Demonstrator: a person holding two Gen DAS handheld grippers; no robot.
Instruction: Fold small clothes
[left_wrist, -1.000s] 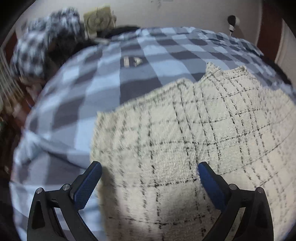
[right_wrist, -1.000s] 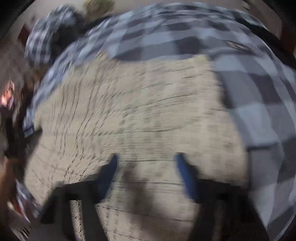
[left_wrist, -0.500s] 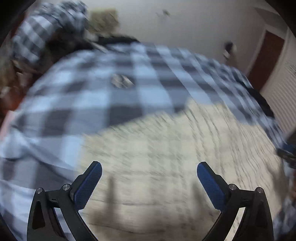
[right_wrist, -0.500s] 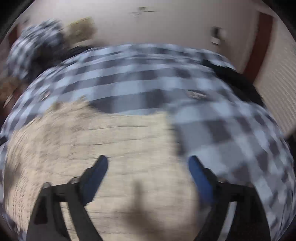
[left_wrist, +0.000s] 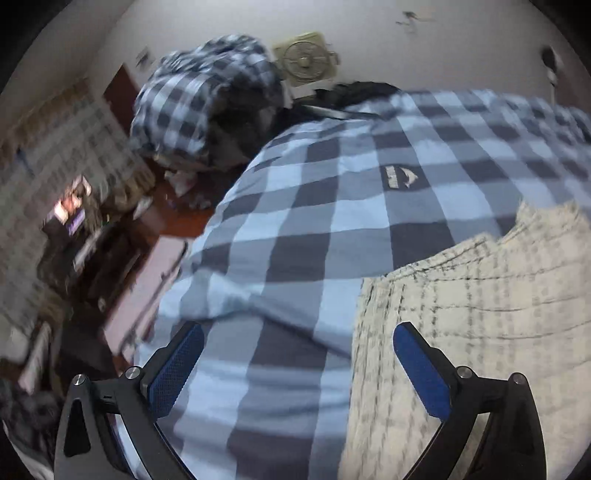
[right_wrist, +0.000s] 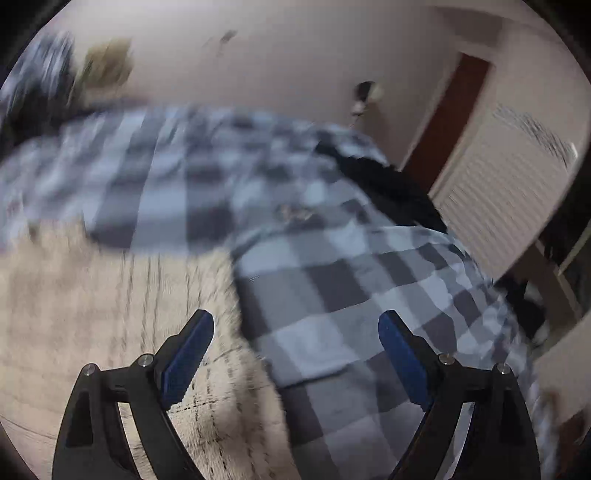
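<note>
A cream garment with thin black check lines (left_wrist: 476, 317) lies flat on the blue-and-grey checked bedcover (left_wrist: 314, 229). In the left wrist view it fills the lower right. My left gripper (left_wrist: 299, 332) hangs above the garment's left edge, jaws wide apart, nothing between them. In the right wrist view the same cream garment (right_wrist: 110, 314) covers the lower left. My right gripper (right_wrist: 295, 328) is open above the garment's right edge, over the bedcover (right_wrist: 351, 295), and holds nothing. Both views are blurred by motion.
A bundle of checked bedding (left_wrist: 207, 107) is heaped at the head of the bed beside a beige wall fan (left_wrist: 306, 59). Cluttered shelves and furniture (left_wrist: 85, 221) stand off the bed's left side. A dark cloth (right_wrist: 391, 188), a brown door frame (right_wrist: 450, 118) and a white slatted door (right_wrist: 506, 199) lie to the right.
Both grippers have lifted off the cream garment and tilted up, so more of the bed and room shows. The right gripper's jaws went from narrow to wide. The left view swung left.
</note>
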